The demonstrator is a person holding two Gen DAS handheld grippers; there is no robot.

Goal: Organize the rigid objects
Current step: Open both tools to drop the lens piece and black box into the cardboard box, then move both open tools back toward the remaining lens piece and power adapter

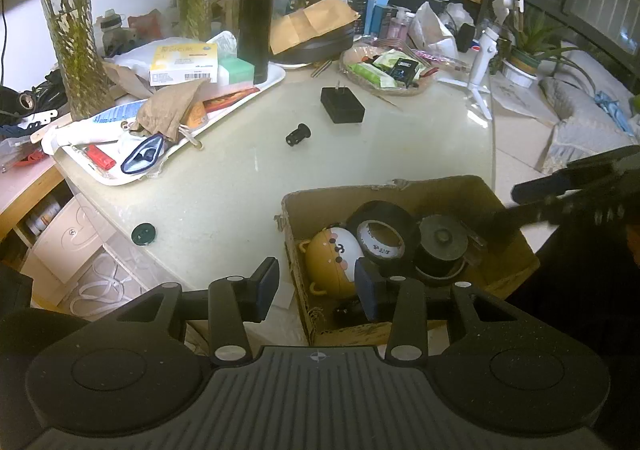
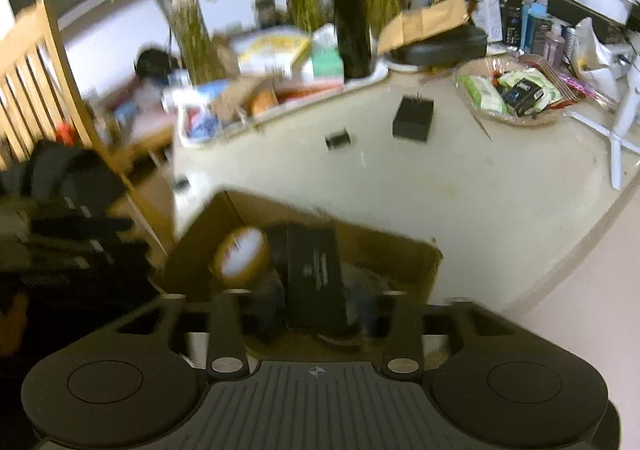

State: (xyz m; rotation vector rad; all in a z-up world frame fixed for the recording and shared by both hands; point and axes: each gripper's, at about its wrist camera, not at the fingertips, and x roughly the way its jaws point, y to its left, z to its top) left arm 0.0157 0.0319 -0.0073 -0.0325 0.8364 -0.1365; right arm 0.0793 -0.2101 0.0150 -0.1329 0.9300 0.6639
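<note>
Cluttered pale glass-topped bench [image 1: 240, 186] with plants and trays at the back, and an open brown cardboard box [image 1: 400, 186] at the near edge that already holds a yellow egg-shaped toy [image 1: 332, 254], a black roll of tape [image 1: 384, 230] and a dark round reel [image 1: 442, 242]. Looks like the drop-off step: the right hand-held gripper [image 2: 316, 310] is spread over the box, a flat black rectangular block [image 2: 316, 274] between its blurry pads, so I can't tell if it's touching them, while the left hand-held gripper [image 1: 316, 286] hangs part open and empty at the box's near corner. Next I'd guess it's a reach across for the black plug adapter [image 1: 342, 105], the small black cylinder [image 1: 298, 135] or the dark green round cap [image 1: 143, 234] lying loose on the bench.
</note>
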